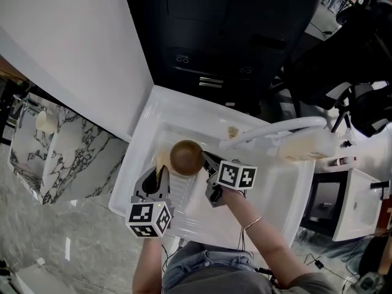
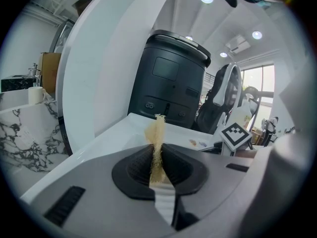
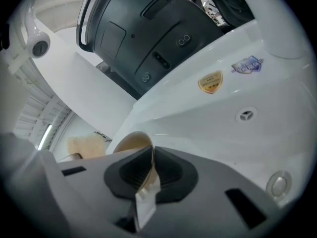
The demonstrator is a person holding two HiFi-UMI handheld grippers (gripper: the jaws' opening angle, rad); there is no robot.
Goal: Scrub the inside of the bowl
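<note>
A brown bowl (image 1: 186, 156) hangs over the white sink (image 1: 283, 196), its underside facing up in the head view. My right gripper (image 1: 206, 160) is shut on the bowl's rim (image 3: 132, 143), which passes between its jaws. My left gripper (image 1: 160, 174) is shut on a thin tan scrub cloth (image 2: 157, 150) that stands up between its jaws. The cloth (image 1: 160, 158) sits just left of the bowl, close to its edge. The bowl's inside is hidden in the head view.
A white faucet (image 1: 275, 130) arches over the sink's far right. A soap bottle (image 1: 306, 146) stands beside it. A drain fitting (image 3: 245, 115) shows in the basin wall. A black bin (image 2: 171, 86) stands behind the sink. A marble counter (image 1: 55, 149) lies to the left.
</note>
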